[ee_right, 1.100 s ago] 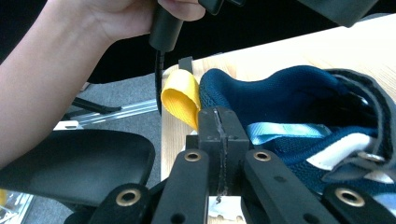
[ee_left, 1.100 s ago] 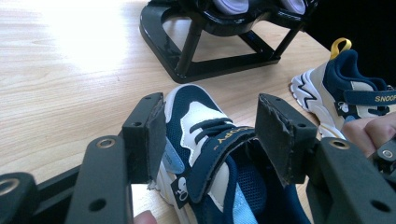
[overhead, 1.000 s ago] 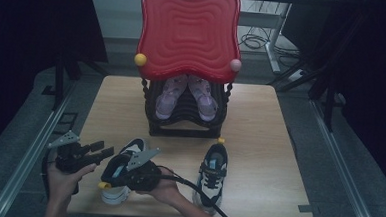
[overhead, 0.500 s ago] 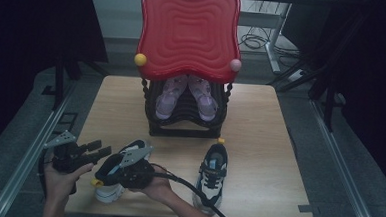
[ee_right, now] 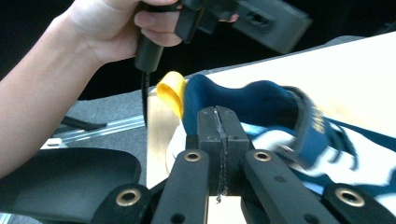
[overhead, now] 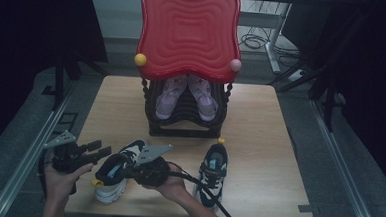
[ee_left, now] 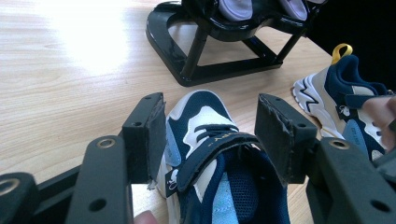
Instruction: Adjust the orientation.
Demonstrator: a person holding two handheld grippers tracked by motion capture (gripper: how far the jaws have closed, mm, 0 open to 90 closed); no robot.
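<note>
Well in front of the shoe rack [overhead: 179,133], off its left corner, just nudged leftward by the right gripper [ee_right: 218,114], jaws pressed flat together at the heel, and now framed by the left gripper [ee_left: 210,130], jaws apart: near sneaker [overhead: 112,177], ready for grabbing; farther right, its twin [overhead: 212,172].

A navy, white and beige sneaker [overhead: 115,173] with yellow heel loop [overhead: 96,182] sits lower left; its twin [overhead: 213,170] lower centre. A red rippled panel [overhead: 189,33] tops a black rack [overhead: 185,119] holding lilac shoes [overhead: 186,94].
</note>
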